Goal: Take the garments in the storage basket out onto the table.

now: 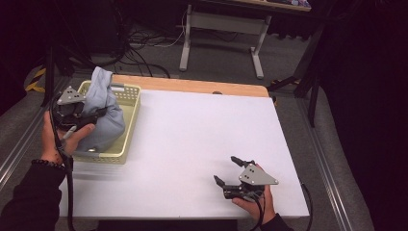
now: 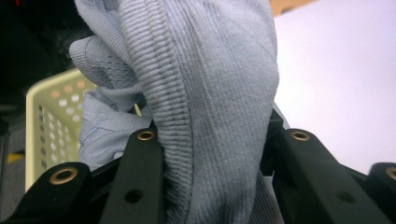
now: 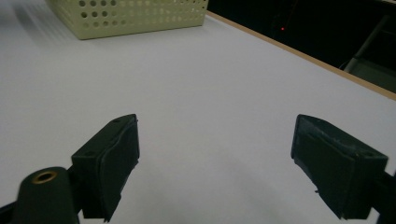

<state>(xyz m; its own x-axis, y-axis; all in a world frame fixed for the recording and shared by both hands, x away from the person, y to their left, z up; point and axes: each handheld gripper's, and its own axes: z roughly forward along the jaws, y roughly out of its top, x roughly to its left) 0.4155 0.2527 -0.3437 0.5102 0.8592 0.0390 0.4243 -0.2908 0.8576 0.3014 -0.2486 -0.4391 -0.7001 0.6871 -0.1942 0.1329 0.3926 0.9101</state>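
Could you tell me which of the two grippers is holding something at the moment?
The left gripper, by the yellow basket: its jaws are clamped on the light blue garment. The right gripper stands open over bare white table.

High overhead view, two close tongs-mounted views

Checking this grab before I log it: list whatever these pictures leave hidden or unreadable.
- Left gripper: in its own view the blue cloth covers the pads; whole garment unidentifiable.
- Basket floor: high view, hidden under the cloth, so other contents unknown.
- Basket: right gripper view, top edge cuts it off.
- Right gripper: high view, hand hides its rear.
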